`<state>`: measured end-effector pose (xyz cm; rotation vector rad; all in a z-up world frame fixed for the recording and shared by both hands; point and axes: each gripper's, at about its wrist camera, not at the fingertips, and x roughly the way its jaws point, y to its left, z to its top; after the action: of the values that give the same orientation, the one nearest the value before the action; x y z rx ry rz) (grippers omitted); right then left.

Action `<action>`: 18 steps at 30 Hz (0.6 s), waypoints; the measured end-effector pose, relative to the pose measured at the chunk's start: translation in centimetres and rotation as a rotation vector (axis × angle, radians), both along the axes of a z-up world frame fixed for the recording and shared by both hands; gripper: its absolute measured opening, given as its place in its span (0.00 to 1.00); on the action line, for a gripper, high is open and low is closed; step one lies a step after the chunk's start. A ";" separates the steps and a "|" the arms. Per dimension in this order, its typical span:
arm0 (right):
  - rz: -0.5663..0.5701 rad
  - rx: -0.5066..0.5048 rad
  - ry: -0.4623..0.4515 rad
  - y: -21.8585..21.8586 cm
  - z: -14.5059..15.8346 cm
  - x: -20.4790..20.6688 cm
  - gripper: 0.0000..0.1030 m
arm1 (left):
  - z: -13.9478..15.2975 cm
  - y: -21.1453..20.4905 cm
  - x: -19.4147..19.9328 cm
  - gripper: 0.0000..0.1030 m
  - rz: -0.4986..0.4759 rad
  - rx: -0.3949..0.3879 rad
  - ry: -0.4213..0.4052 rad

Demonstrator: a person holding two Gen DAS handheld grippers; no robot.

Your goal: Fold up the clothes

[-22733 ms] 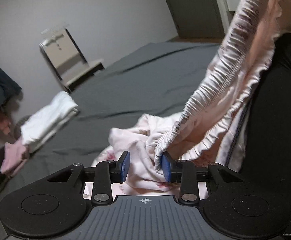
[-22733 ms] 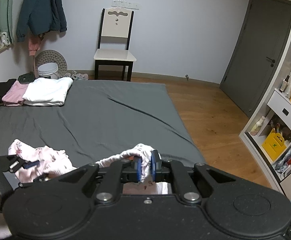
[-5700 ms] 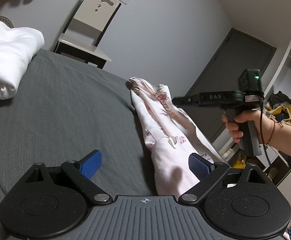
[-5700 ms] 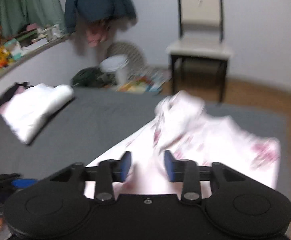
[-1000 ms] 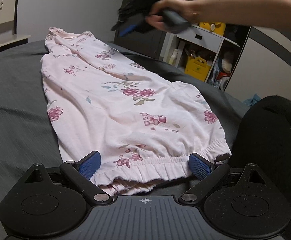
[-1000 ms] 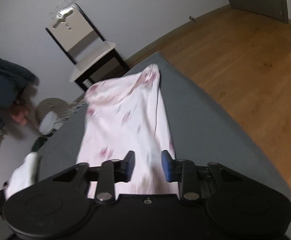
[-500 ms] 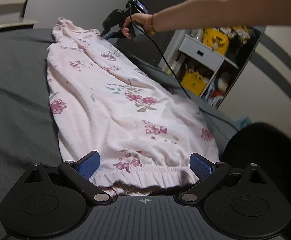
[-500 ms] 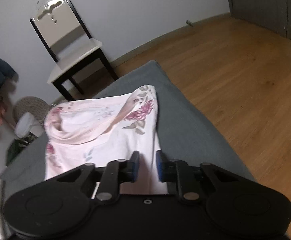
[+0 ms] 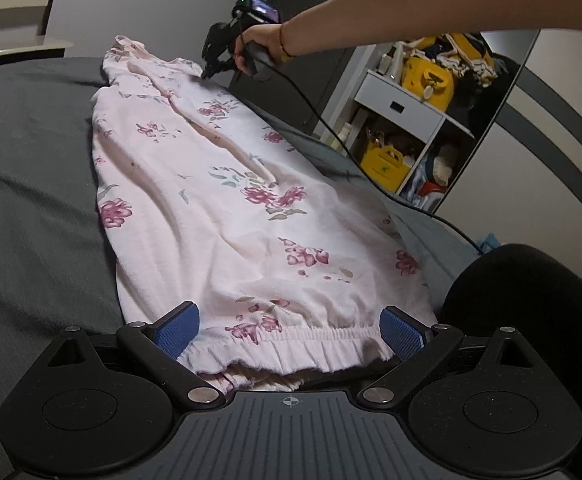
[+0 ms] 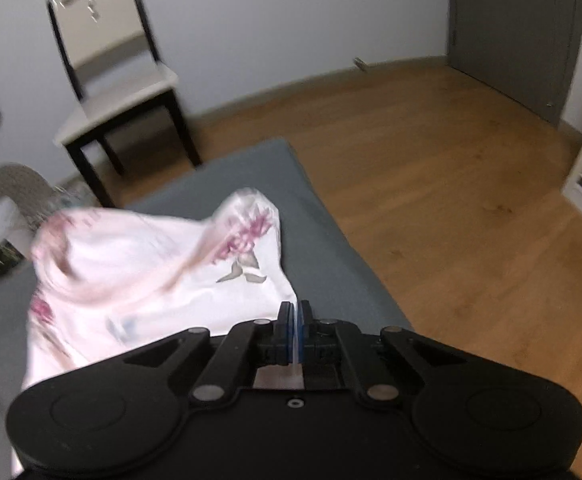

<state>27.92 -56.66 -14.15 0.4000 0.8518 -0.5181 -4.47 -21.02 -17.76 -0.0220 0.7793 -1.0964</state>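
Note:
Pale pink floral trousers lie stretched lengthwise on the grey bed, elastic waistband nearest the left wrist camera. My left gripper is open, its blue pads on either side of the waistband without squeezing it. At the far leg end, the right gripper in a person's hand pinches the fabric. In the right wrist view the trousers bunch up blurred, and my right gripper is shut on their edge.
A chair stands beyond the bed's far end on the wooden floor. White shelves with yellow boxes are at the right, a grey door behind. A dark knee sits by the waistband, and a cable trails across the bed.
My right gripper's jaws have closed onto the edge of the trouser leg end and the cloth there has lifted. My left gripper stays open at the waistband.

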 end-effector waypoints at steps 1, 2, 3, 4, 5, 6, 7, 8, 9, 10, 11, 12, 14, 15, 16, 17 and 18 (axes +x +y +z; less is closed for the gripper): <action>-0.012 -0.010 -0.006 0.1 0.4 -0.1 0.06 | 0.0 0.0 0.0 0.94 0.001 -0.001 0.000; -0.024 -0.024 -0.016 0.3 0.9 -0.3 0.13 | 0.0 0.1 0.1 0.94 0.003 -0.004 0.004; -0.011 -0.050 -0.043 0.7 1.7 -0.4 0.13 | 0.0 0.1 0.1 0.94 0.004 -0.007 0.007; 0.019 -0.073 -0.078 1.2 2.6 -0.4 0.21 | 0.0 0.2 0.2 0.94 0.005 -0.009 0.009; 0.064 -0.066 -0.106 1.8 3.4 -0.2 0.31 | 0.0 0.2 0.2 0.94 0.005 -0.012 0.011; 0.115 -0.050 -0.133 2.3 4.2 0.0 0.37 | -0.1 0.2 0.2 0.94 0.005 -0.014 0.012; 0.153 0.022 -0.140 2.7 4.4 0.5 0.51 | -0.1 0.2 0.1 0.94 0.005 -0.014 0.010; 0.186 0.116 -0.139 3.1 4.5 1.1 0.53 | -0.1 0.2 0.1 0.94 0.004 -0.012 0.008; 0.219 0.210 -0.139 3.5 4.5 1.7 0.53 | -0.1 0.2 0.1 0.94 0.004 -0.011 0.007; 0.231 0.246 -0.135 4.0 4.2 2.3 0.53 | -0.1 0.2 0.1 0.94 0.005 -0.011 0.006; 0.236 0.259 -0.131 4.5 3.8 2.9 0.52 | 0.0 0.1 0.1 0.94 0.005 -0.010 0.005; 0.240 0.272 -0.127 5.0 3.4 3.5 0.52 | 0.0 0.1 0.1 0.94 0.005 -0.010 0.005; 0.248 0.298 -0.119 6.1 2.5 4.8 0.47 | -0.1 0.2 0.1 0.94 0.003 -0.010 0.005; 0.254 0.286 -0.107 6.6 2.1 5.5 0.44 | -0.1 0.2 0.1 0.94 0.003 -0.012 0.006; 0.259 0.263 -0.093 7.1 1.7 6.2 0.38 | -0.1 0.2 0.1 0.94 0.003 -0.014 0.007; 0.265 0.240 -0.078 7.6 1.2 6.9 0.26 | -0.2 0.2 0.1 0.94 0.002 -0.015 0.006; 0.258 0.214 -0.063 7.9 0.8 7.6 0.22 | -0.2 0.2 0.1 0.94 0.002 -0.015 0.006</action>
<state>35.52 -48.79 -13.32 0.4916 0.8861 -0.1751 -4.34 -20.78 -17.93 -0.0390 0.7761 -1.1012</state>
